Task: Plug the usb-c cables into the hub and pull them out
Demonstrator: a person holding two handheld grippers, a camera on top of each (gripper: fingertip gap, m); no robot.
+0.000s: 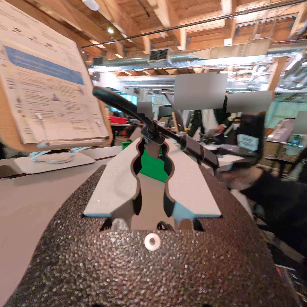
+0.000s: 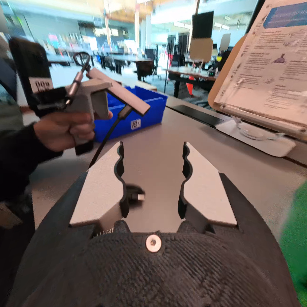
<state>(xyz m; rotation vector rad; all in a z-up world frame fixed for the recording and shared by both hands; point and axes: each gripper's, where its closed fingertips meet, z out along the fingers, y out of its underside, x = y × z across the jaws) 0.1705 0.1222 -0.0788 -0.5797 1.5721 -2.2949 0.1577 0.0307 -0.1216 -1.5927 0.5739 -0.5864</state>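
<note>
Hub (image 2: pixel 126 93) raised off table in left gripper (image 1: pixel 152 142), right gripper (image 2: pixel 153 146) spread, level.

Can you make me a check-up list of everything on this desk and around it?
Surface: grey table, mostly bare.
Job's things: grey hub, held up in the air.
Clutter: blue bin, green bin, paper stand.
Grippers: left gripper shut on the hub; right gripper open and holding nothing.
Cables: black cable plugged into the hub, hanging down; loose black plug lying on the table.
Surroundings: open office with desks and chairs.
</note>
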